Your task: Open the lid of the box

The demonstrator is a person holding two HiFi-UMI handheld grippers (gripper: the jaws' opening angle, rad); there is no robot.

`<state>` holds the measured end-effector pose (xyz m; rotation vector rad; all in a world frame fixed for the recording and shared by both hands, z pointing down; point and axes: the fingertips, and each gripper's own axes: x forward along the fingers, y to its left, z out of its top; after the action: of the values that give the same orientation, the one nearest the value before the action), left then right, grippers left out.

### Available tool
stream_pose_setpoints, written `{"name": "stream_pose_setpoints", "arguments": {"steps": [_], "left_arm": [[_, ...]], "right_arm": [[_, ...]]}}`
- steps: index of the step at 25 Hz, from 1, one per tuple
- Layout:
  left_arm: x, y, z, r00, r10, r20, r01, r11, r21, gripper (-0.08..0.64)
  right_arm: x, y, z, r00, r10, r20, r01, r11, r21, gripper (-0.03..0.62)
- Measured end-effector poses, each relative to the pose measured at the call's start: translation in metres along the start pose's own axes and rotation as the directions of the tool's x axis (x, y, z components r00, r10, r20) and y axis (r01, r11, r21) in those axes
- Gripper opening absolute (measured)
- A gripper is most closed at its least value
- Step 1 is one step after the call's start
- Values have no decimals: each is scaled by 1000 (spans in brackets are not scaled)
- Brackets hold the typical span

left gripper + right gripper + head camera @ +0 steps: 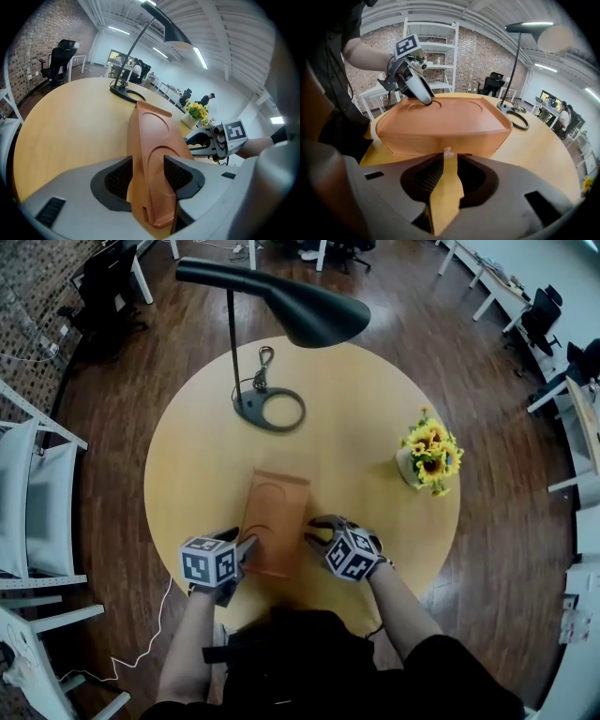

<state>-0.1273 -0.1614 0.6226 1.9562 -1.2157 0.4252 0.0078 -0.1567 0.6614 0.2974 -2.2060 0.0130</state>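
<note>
So, box (pixel 275 521) flat on the table (pixel 375 409), close to me | left gripper (pixel 246 546) clamped on its near-left edge, hold it steady | right gripper (pixel 314 527) jaws spread, empty, at the right lip, possibly a catch there | lift gently

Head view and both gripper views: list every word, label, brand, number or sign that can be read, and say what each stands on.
No words, brands or numbers can be read in any view.
left gripper and right gripper: black-and-white square marker patterns only, no letters.
box: moulded curved outlines on top, no print.
</note>
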Motion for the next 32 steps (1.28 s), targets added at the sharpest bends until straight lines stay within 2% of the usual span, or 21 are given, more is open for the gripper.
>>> {"name": "stream_pose_setpoints", "arguments": {"steps": [9,13,15,17,23,32], "left_arm": [[0,-2,-2,1000,-1,-3,1,1000,-4,201],[1,-1,-2,1000,3,-1,-3,1000,-6,202],[1,0,-2,1000,7,-1,-7,1000,-7,202],[0,0,-2,1000,12,0,-12,1000,-7,202],[-1,3,-4,1000,18,7,-17,1000,-21,202],[-2,7,-4,999,32,6,-31,999,-44,204]], "right_arm": [[10,9,-5,998,51,-39,-53,998,-36,110],[17,10,-5,997,50,-57,-53,997,-63,108],[18,8,-5,997,37,-69,-43,995,-94,77],[16,7,-2,997,28,-66,-35,993,-111,77],[11,6,-6,998,14,-54,-19,996,-87,75],[-15,-2,-43,997,-15,-70,13,999,-37,75]]}}
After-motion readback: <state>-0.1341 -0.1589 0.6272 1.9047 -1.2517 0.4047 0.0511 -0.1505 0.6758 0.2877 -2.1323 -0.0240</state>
